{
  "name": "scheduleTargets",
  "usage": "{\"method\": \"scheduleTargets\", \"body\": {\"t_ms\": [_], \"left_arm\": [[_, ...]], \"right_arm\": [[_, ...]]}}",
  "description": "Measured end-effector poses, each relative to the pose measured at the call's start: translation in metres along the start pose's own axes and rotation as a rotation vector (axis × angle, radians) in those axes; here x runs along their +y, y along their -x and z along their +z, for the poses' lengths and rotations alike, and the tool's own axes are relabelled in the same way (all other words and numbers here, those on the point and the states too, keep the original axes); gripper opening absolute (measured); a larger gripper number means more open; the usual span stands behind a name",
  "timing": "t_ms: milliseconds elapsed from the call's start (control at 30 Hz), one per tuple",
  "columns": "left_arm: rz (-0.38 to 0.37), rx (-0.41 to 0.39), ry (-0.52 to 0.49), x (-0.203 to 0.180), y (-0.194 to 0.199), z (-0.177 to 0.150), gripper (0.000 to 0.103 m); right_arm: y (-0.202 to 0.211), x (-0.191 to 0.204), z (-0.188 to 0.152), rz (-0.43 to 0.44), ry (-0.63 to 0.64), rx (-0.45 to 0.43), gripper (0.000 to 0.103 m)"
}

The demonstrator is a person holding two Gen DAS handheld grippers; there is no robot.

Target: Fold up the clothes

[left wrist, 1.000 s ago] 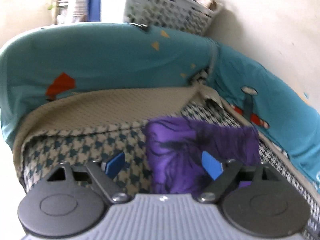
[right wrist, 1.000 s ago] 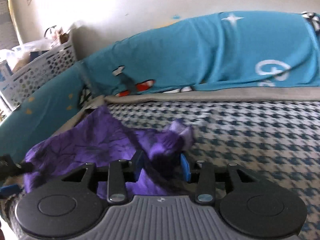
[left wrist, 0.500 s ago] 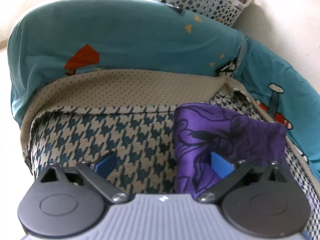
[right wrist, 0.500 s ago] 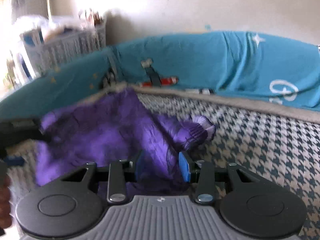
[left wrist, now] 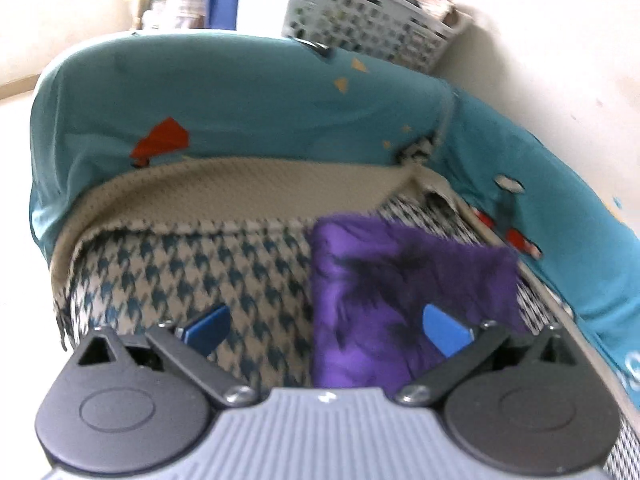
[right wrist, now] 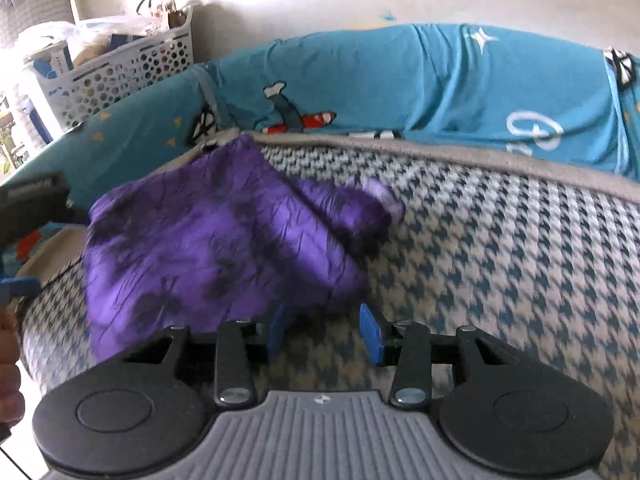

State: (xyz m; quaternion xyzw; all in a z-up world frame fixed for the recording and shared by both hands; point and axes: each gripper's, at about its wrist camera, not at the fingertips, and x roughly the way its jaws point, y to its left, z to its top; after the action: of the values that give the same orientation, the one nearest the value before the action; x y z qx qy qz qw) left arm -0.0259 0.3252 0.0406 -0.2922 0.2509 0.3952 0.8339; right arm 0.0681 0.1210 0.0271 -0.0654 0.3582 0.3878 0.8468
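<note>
A purple tie-dye garment (left wrist: 400, 280) lies folded on the houndstooth sofa cover (left wrist: 180, 272), in the corner near the teal cushions. My left gripper (left wrist: 326, 332) hovers open and wide just before it, its right pad over the garment's near edge and its left pad over bare cover. In the right wrist view the garment (right wrist: 200, 248) spreads to the left, with a bunched sleeve (right wrist: 380, 196) lying to its right. My right gripper (right wrist: 323, 334) is open just short of the garment's near edge. Only houndstooth cover (right wrist: 500, 260) shows between its pads.
Teal printed cushions (right wrist: 440, 80) wall the seat at the back and the side (left wrist: 240, 100). A white perforated basket (right wrist: 120, 72) full of items stands behind the corner, also in the left view (left wrist: 368, 28). A hand (right wrist: 8, 360) shows at the left edge.
The purple cloth that sat between my right gripper's pads now lies on the cover beyond them, and that gripper has drawn back. The left gripper stayed open and shifted slightly.
</note>
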Motion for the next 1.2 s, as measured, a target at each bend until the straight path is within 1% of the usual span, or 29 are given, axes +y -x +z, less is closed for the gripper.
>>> {"method": "scheduleTargets", "body": {"t_ms": [133, 233, 333, 467, 667, 867, 900, 933, 1000, 1133, 1200], "left_arm": [[-0.02, 0.051, -0.052, -0.001, 0.009, -0.014, 0.103], [-0.044, 0.061, -0.087, 0.001, 0.022, -0.025, 0.103], [-0.064, 0.064, -0.152, 0.0, 0.035, -0.038, 0.103], [-0.072, 0.06, -0.25, 0.0, 0.052, -0.061, 0.103], [-0.114, 0.046, -0.341, -0.006, 0.075, -0.085, 0.103], [-0.15, 0.046, -0.369, -0.004, 0.088, -0.098, 0.103], [-0.153, 0.044, -0.371, -0.003, 0.09, -0.099, 0.103], [-0.155, 0.042, -0.371, -0.003, 0.092, -0.1, 0.103], [-0.155, 0.039, -0.366, -0.001, 0.095, -0.101, 0.103], [-0.155, 0.04, -0.336, 0.005, 0.098, -0.099, 0.103], [-0.143, 0.044, -0.329, 0.006, 0.097, -0.1, 0.103]], "right_arm": [[0.019, 0.003, -0.015, -0.004, 0.028, 0.025, 0.045], [0.033, 0.002, -0.023, -0.002, 0.037, 0.047, 0.046], [0.046, 0.0, -0.031, 0.0, 0.046, 0.069, 0.048], [0.064, -0.002, -0.038, -0.003, 0.052, 0.086, 0.053], [0.088, -0.002, -0.042, -0.015, 0.059, 0.09, 0.056], [0.109, 0.003, -0.045, -0.017, 0.079, 0.088, 0.057], [0.112, 0.004, -0.045, -0.021, 0.085, 0.087, 0.059], [0.115, 0.005, -0.045, -0.025, 0.09, 0.087, 0.063], [0.121, 0.007, -0.045, -0.032, 0.094, 0.084, 0.066], [0.13, 0.012, -0.044, -0.003, 0.108, 0.078, 0.066], [0.129, 0.016, -0.043, 0.014, 0.13, 0.086, 0.066]]}}
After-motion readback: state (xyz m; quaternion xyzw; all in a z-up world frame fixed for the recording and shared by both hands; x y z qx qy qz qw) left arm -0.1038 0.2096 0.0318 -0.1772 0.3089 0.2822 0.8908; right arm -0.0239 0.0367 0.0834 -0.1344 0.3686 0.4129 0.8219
